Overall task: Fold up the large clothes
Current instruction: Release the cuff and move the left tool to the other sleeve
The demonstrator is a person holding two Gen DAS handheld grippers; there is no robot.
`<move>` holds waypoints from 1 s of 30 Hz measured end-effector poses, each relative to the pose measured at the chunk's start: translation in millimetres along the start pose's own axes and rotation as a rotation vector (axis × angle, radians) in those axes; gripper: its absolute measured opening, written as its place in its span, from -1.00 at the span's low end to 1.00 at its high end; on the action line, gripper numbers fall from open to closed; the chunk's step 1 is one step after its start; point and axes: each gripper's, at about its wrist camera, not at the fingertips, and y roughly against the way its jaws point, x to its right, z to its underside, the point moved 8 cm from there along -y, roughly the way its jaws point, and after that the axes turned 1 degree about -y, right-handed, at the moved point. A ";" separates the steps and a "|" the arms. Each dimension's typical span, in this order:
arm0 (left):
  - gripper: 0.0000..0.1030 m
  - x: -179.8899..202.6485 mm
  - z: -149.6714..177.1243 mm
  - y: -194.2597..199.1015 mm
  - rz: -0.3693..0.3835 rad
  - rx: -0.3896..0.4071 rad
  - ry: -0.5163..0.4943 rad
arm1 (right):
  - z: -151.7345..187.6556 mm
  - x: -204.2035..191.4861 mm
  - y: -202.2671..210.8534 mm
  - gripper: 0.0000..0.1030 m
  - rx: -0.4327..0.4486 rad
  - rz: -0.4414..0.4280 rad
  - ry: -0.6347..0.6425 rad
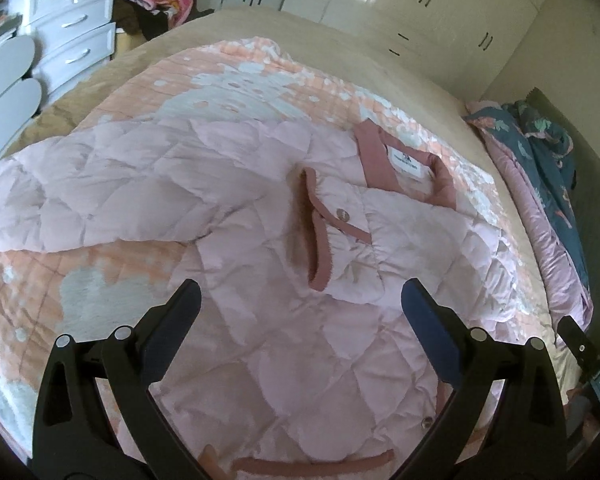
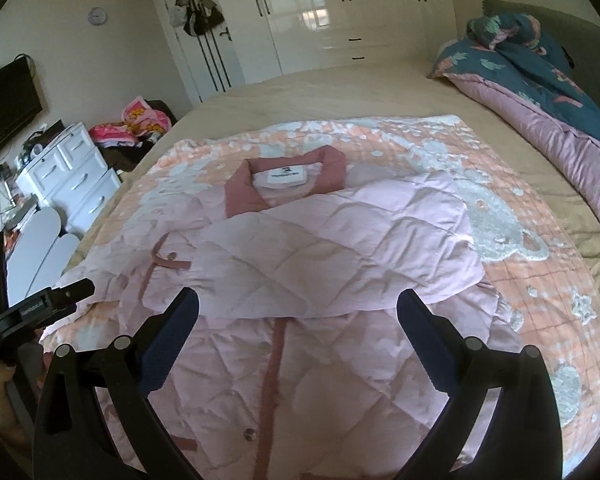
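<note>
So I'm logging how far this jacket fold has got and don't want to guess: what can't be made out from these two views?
- Jacket hem: cut off by the bottom edge and the gripper frames in both wrist views.
- Collar label text: too small in both.
- Left sleeve cuff: runs off the left wrist view's left edge.
- Folded sleeve's cuff: blurred in the left wrist view.

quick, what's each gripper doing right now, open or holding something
Left gripper: open, holding nothing, above the pink quilted jacket.
Right gripper: open, holding nothing, above the same jacket's folded sleeve.
</note>
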 end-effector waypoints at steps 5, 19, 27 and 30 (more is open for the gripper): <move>0.82 -15.7 0.3 6.2 -0.004 0.010 0.034 | -1.6 -20.9 1.9 0.92 0.004 -0.017 0.034; 0.82 -52.6 3.5 21.8 -0.019 0.032 0.096 | -1.0 -69.9 0.2 0.92 -0.001 -0.054 0.110; 0.82 -78.3 4.8 31.0 -0.030 0.044 0.141 | -0.6 -100.3 -4.3 0.92 -0.006 -0.082 0.150; 0.82 -86.5 6.2 33.0 -0.034 0.046 0.158 | -0.2 -111.3 -7.1 0.92 -0.011 -0.091 0.162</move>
